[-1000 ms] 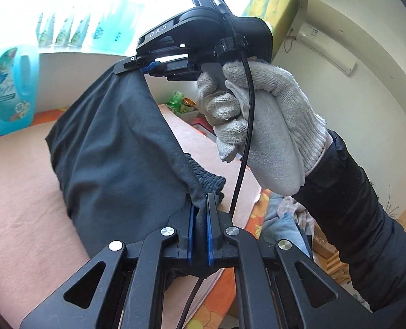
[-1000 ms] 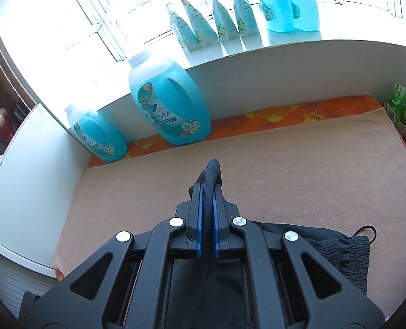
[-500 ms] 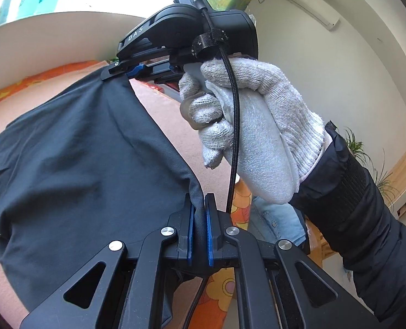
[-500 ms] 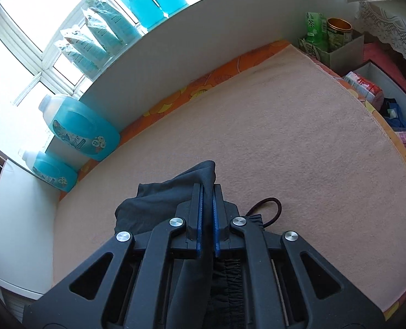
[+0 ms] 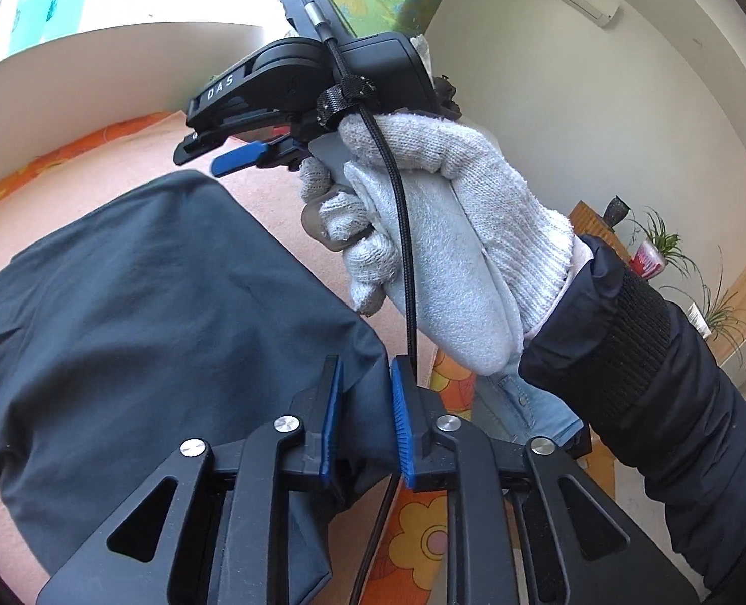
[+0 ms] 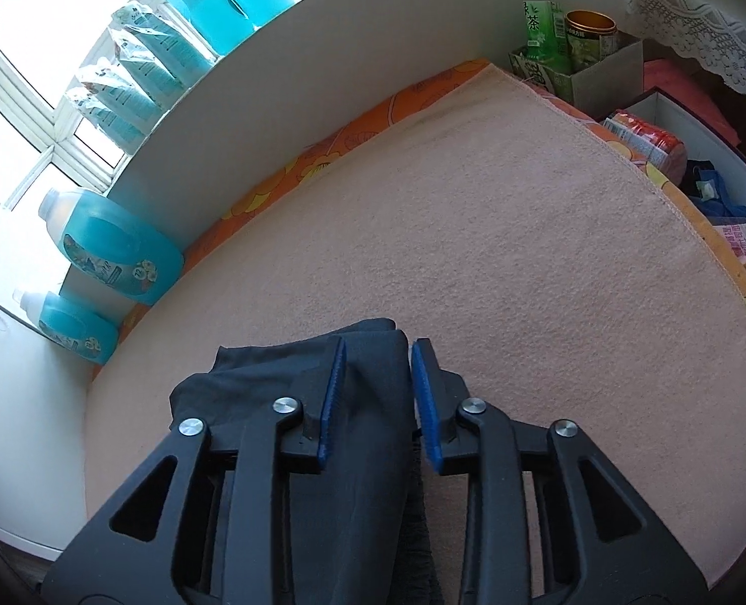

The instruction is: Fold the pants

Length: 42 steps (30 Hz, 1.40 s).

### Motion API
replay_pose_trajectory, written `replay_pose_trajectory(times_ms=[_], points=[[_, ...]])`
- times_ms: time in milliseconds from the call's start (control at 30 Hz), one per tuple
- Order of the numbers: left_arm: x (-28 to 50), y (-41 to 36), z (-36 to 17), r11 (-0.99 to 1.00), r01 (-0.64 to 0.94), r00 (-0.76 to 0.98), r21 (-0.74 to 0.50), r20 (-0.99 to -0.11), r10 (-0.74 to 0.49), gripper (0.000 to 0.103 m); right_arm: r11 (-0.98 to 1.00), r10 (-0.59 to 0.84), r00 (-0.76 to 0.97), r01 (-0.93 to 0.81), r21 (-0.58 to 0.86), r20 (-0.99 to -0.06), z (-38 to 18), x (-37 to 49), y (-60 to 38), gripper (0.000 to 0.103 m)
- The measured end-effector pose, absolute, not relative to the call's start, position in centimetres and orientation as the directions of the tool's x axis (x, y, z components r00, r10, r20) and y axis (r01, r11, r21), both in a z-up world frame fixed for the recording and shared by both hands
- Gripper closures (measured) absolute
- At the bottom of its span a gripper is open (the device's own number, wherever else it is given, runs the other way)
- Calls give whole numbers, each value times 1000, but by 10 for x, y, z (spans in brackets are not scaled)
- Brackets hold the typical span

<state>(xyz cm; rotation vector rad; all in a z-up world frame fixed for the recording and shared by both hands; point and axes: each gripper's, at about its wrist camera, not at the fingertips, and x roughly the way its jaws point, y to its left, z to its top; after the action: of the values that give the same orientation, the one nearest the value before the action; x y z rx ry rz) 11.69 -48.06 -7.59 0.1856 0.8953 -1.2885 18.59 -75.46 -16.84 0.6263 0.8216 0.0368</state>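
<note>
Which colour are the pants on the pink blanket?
The pants are dark navy, almost black, seen best in the left wrist view.

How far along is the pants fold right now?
Done: the dark pants lie doubled over on the pink blanket. In hand: the left gripper and right gripper are both open, with cloth between the pads but unclamped. Left: pull clear, then likely another fold or smoothing.
</note>
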Motion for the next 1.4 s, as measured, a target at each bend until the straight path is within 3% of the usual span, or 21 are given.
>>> replay_pose_trajectory(times_ms=[33, 67, 200, 300, 567, 667, 933, 967, 1067, 1200, 1400], points=[[120, -478, -75, 322, 883, 15, -342, -664, -748, 64, 826, 257, 702, 198, 529, -664, -162, 179, -755, 53], [118, -473, -75, 326, 884, 26, -335, -660, -750, 62, 832, 247, 711, 193, 520, -659, -156, 171, -754, 53], [124, -452, -68, 334, 891, 56, -307, -657, -752, 62, 853, 221, 740, 169, 494, -635, -136, 132, -749, 52], [131, -426, -60, 357, 898, 112, -258, -649, -752, 62, 874, 183, 741, 179, 453, -646, -135, 97, -737, 45], [205, -359, -55, 552, 812, 297, -188, -682, -668, 61, 835, 208, 712, 228, 501, -671, -184, 76, -741, 44], [246, -341, -69, 601, 759, 281, -251, -707, -649, 61, 778, 285, 700, 231, 585, -655, -198, 100, -753, 44], [310, -320, -108, 648, 670, 218, -364, -737, -639, 61, 780, 302, 625, 271, 563, -720, -226, 163, -755, 45], [315, -321, -113, 643, 663, 202, -383, -736, -646, 61, 781, 307, 620, 270, 564, -722, -228, 167, -754, 52], [326, -328, -125, 639, 645, 168, -419, -738, -653, 61, 786, 331, 611, 242, 568, -719, -229, 178, -747, 89], [332, -333, -136, 637, 629, 150, -445, -735, -661, 61, 860, 259, 610, 207, 466, -749, -215, 188, -729, 97], [316, -319, -129, 645, 633, 191, -428, -721, -666, 61, 925, 165, 615, 176, 338, -771, -196, 218, -721, 98]])
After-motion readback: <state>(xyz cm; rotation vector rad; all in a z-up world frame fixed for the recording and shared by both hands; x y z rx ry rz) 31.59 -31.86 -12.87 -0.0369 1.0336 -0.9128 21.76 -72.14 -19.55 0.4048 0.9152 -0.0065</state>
